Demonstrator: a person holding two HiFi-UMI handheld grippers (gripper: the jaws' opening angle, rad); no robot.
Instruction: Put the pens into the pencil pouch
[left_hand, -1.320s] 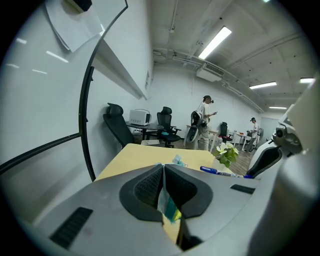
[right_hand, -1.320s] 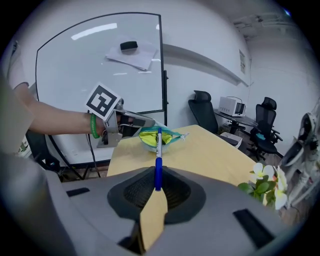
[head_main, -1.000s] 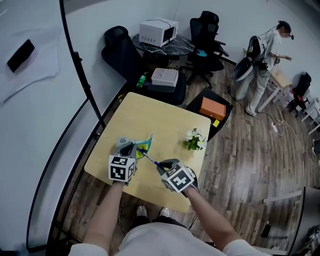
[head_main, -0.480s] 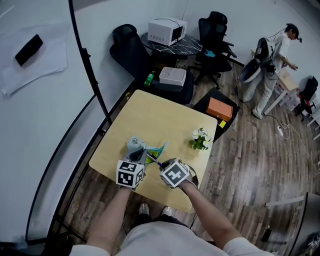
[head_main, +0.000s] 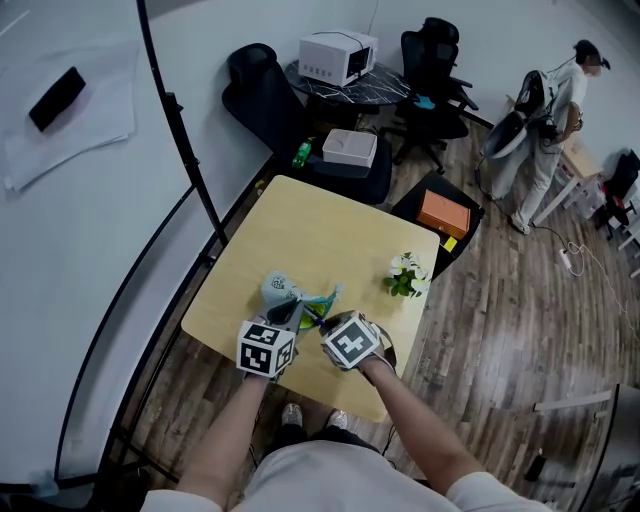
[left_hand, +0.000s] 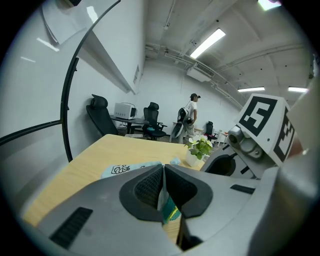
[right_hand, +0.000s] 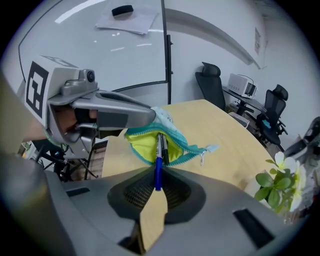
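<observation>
Sliding the pen (right_hand: 157, 167) into the pencil pouch (right_hand: 141, 149) — right gripper (right_hand: 156, 189) jaws clamp its tail, left gripper (left_hand: 163, 186) jaws pinch the rim open — next, likely push deeper, then let go

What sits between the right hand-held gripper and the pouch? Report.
A blue pen, clamped in the jaws, its tip inside the open pouch; right gripper view shows it.

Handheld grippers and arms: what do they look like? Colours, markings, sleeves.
The left gripper and right gripper have grey moulded bodies, with dark mesh-textured pads lining the jaws. Each carries a white cube with black square markers. No cables visible. Forearms bare below light short sleeves.
</observation>
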